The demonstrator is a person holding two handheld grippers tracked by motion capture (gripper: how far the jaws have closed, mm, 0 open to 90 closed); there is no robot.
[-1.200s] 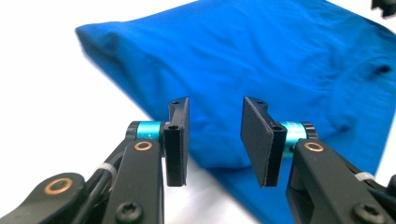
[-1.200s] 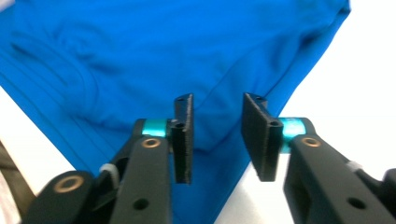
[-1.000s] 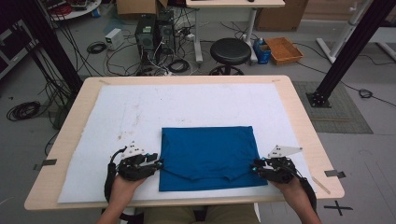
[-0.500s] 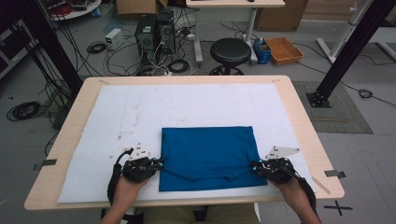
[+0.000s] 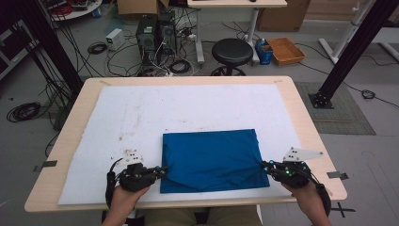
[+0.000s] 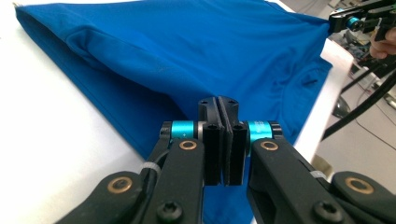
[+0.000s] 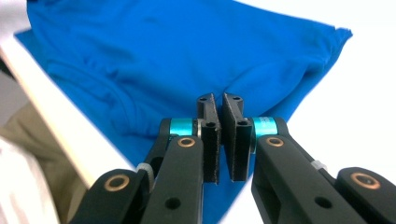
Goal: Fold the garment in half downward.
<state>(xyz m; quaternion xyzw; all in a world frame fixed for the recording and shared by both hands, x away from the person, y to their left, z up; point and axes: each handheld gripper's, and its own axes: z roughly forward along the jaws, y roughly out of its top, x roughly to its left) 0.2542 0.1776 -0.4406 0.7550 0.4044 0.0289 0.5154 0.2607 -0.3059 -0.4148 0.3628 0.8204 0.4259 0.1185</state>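
Note:
A blue folded cloth [image 5: 211, 160] lies flat on the white mat [image 5: 141, 113], near the table's front edge. My left gripper [image 5: 162, 170] is at the cloth's near left corner, and its jaws have just closed on the edge. In the left gripper view the pads [image 6: 219, 100] meet with blue fabric [image 6: 210, 51] bunched at them. My right gripper [image 5: 264, 165] pinches the near right corner, its jaws also just closed. In the right gripper view the cloth [image 7: 187, 51] puckers toward the tips [image 7: 218, 98].
The wooden table [image 5: 306, 122] carries the stained white mat. Behind it on the floor are a black stool [image 5: 231, 49], computer towers [image 5: 155, 33], cables and an orange crate [image 5: 286, 49]. A black frame post [image 5: 348, 52] stands at the right.
Both pairs of jaws have closed onto the cloth's near corners. The right hand has lifted slightly, while the left hand has stayed about where it was.

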